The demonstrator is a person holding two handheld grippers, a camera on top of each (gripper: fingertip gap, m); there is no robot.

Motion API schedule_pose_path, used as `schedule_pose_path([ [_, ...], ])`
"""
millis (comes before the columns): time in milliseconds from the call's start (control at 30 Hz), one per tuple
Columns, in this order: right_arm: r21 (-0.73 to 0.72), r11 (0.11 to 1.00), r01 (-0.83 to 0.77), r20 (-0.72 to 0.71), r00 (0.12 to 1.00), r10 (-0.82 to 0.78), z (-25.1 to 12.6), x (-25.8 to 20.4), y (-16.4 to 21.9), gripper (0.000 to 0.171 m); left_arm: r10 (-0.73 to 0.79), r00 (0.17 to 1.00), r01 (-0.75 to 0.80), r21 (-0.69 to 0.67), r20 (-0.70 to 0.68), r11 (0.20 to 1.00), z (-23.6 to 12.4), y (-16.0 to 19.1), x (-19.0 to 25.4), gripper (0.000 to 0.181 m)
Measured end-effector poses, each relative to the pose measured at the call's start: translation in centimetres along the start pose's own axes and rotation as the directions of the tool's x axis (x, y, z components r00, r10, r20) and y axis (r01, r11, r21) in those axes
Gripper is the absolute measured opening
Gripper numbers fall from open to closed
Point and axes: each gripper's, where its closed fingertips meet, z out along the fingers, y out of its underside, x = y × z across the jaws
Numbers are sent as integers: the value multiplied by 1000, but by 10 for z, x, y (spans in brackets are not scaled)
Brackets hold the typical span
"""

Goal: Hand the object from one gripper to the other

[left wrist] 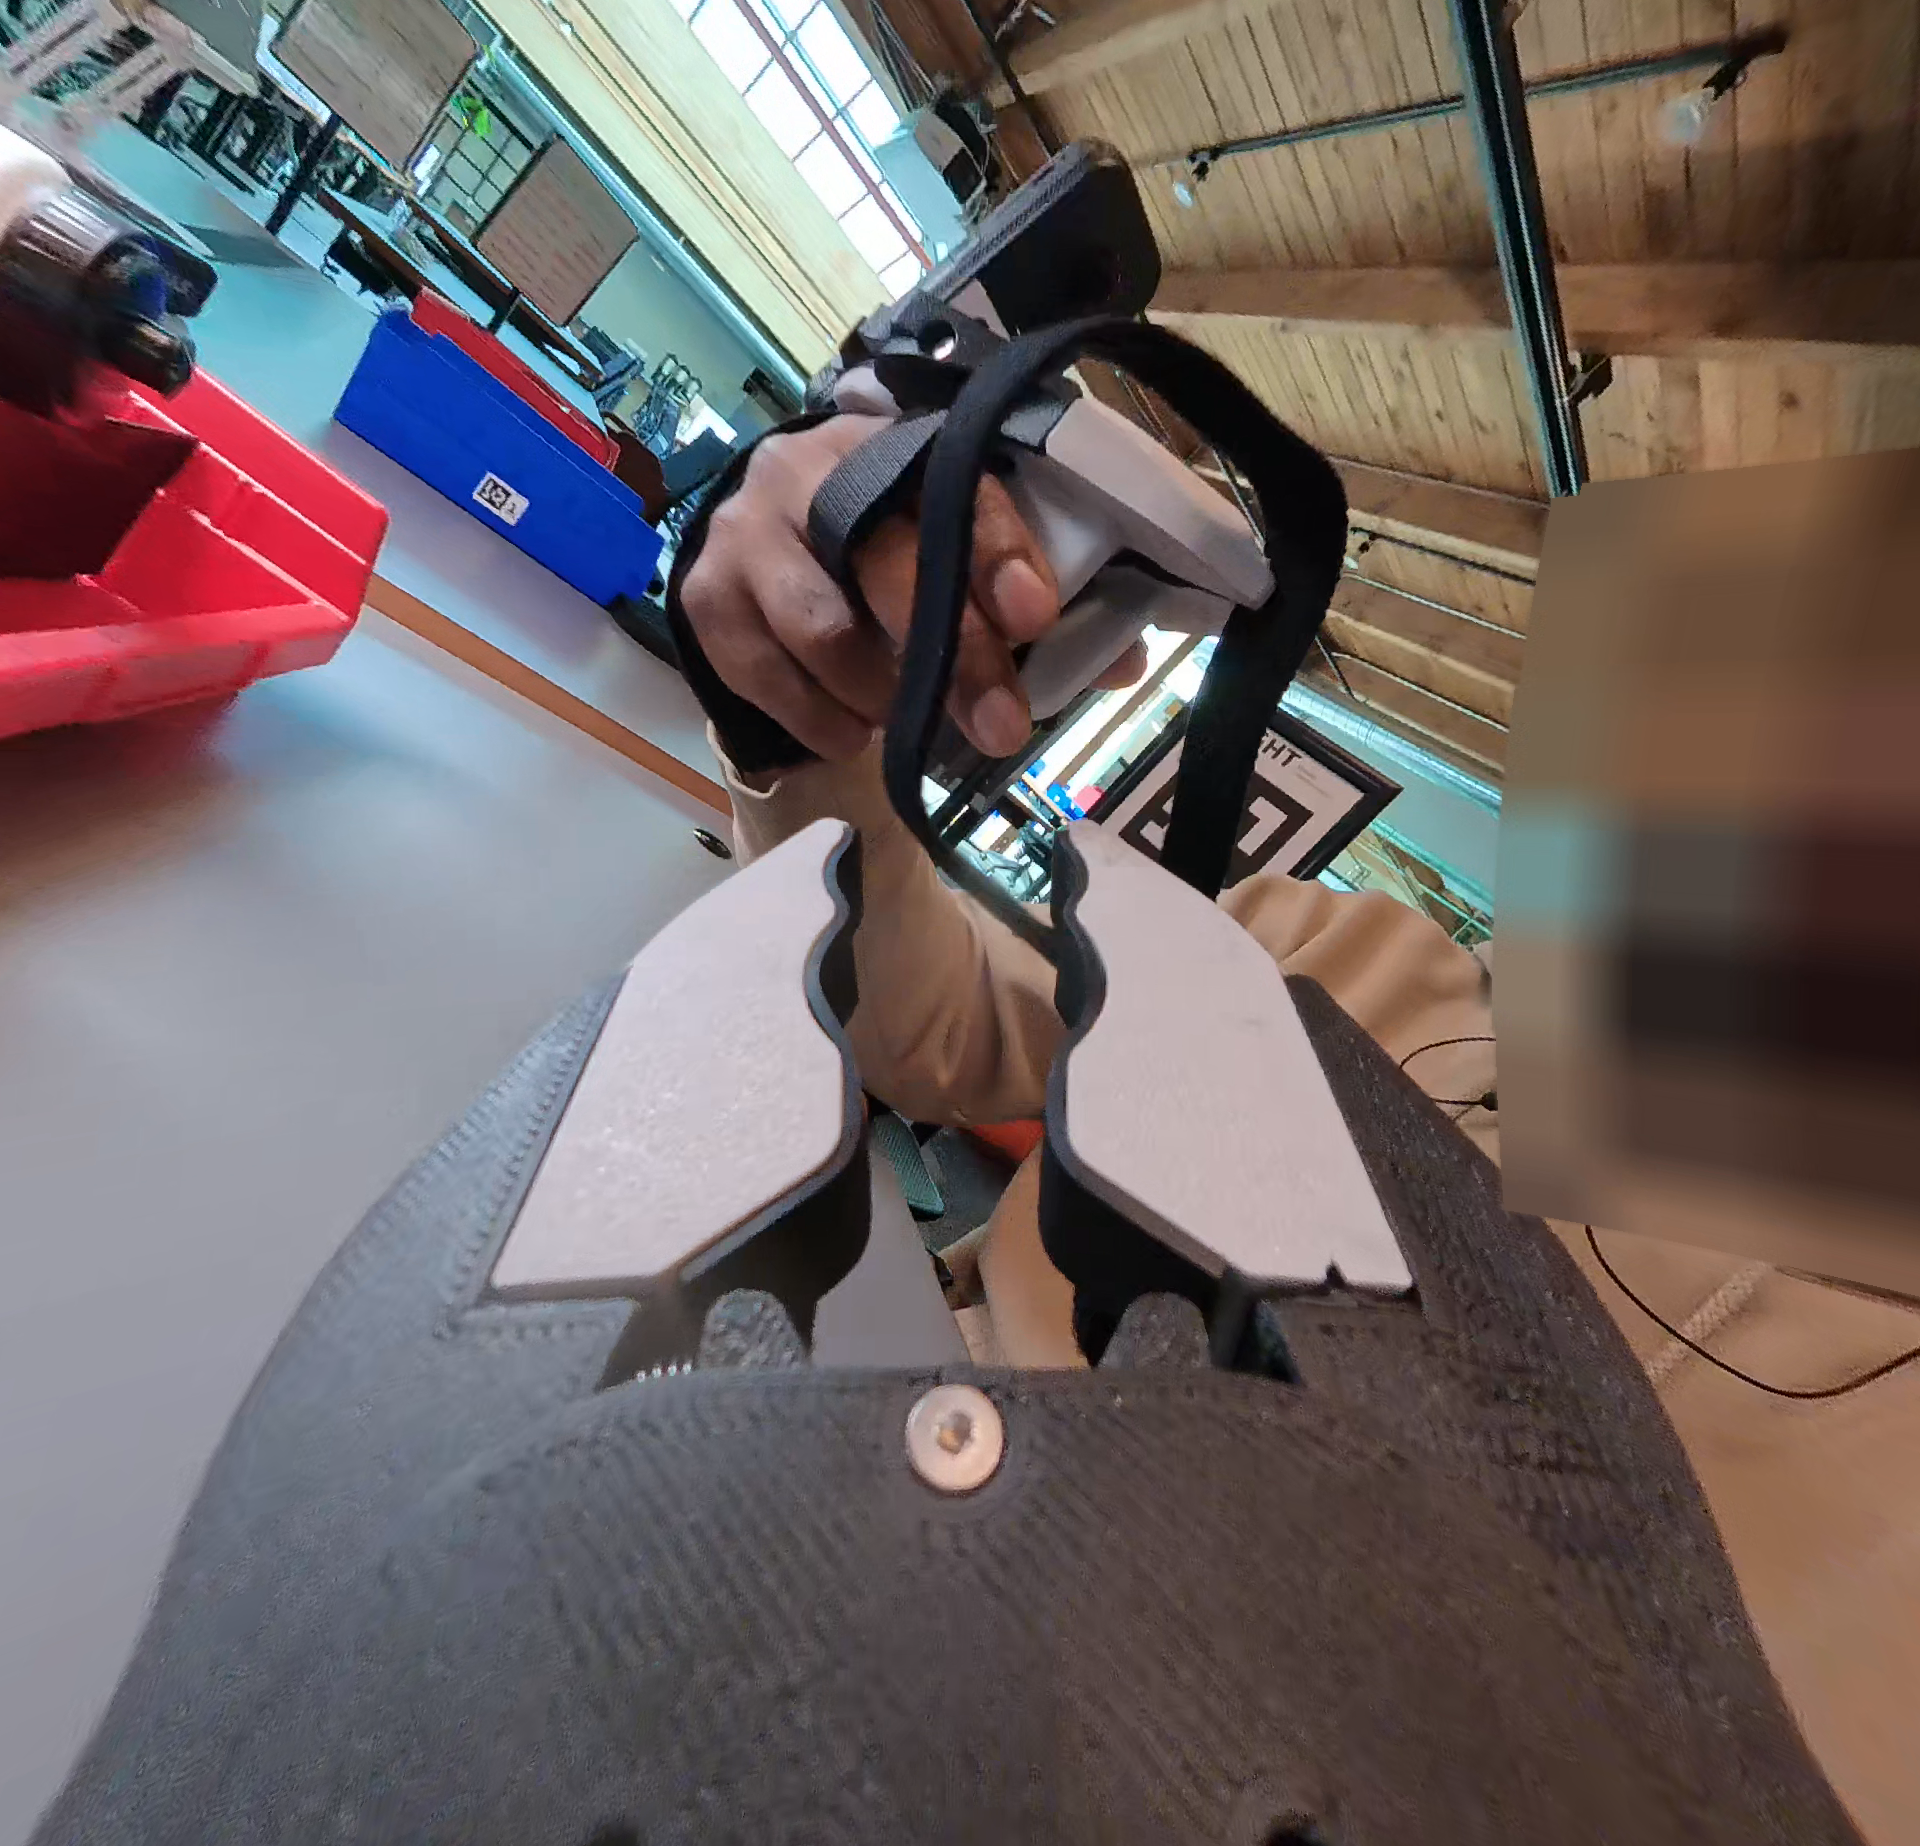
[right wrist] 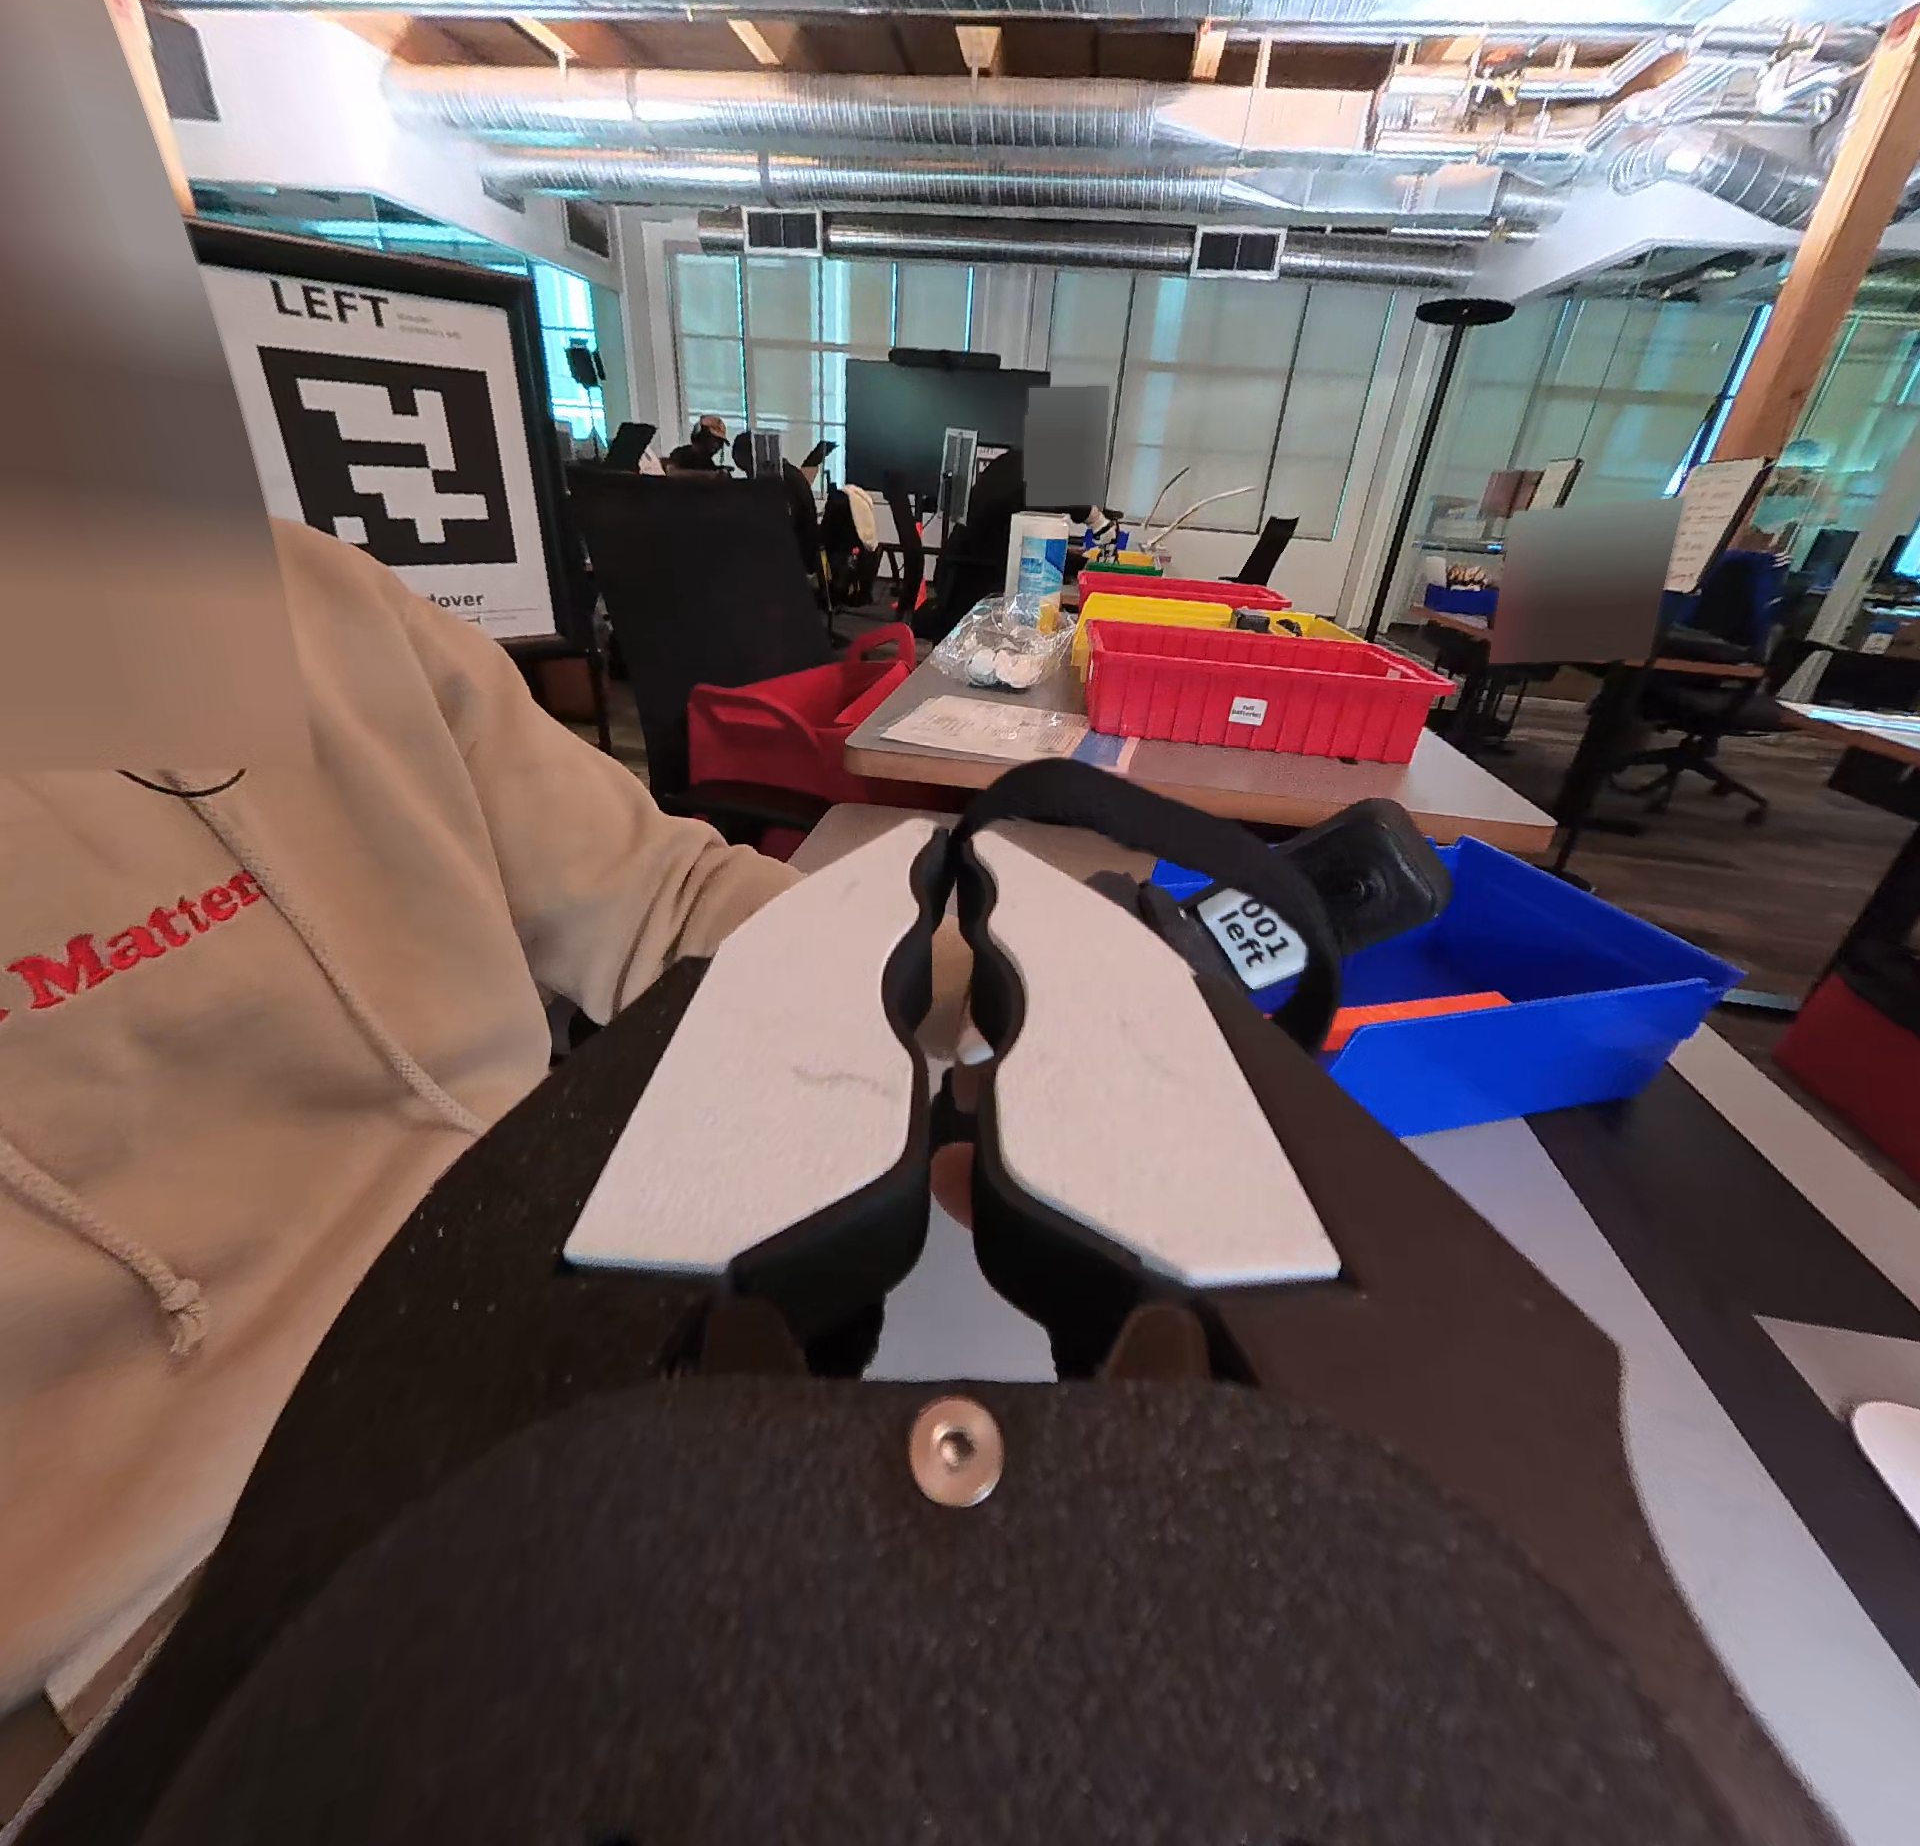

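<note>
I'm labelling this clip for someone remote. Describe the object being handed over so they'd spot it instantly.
In the right wrist view, find the blue bin on the table. Just before it, the right claw pinches a black strap loop at its tips. It is the only soft, curving band there; its neighbours are rigid plastic.

Grey counter [left wrist: 312,965] with orange edge; red bin [left wrist: 177,570] and blue bin [left wrist: 488,446] sit on it, well apart. Right view: blue bin [right wrist: 1507,1007] on counter [right wrist: 1714,1484].
</note>
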Motion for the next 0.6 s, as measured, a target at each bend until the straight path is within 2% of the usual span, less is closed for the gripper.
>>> schedule_pose_path([
  [233, -4, 1000, 11, 0, 1000, -11, -2, -1, 0, 1, -38, 999, 39, -26, 21, 999, 7, 7, -5, 27],
  [333, -6, 1000, 15, 0, 1000, -15, -2, -2, 0, 1, -41, 998, 42, -33, 44, 999, 10, 10, -10, 13],
  [400, -13, 1000, 21, -5, 1000, -21, -2, -2, 0, 2, 3, 998, 1, -53, 67, 999, 12, 13, -11, 3],
  [467, -17, 999, 32, -20, 999, -32, -1, -1, 0, 1, 104, 983, -96, -58, 153, 994, 10, 8, -17, 3],
  [600, 33, 997, 64, -219, 974, -55, -8, 29, -7, 5, 193, 955, -213, 68, 225, 975, -2, -24, -1, 3],
])
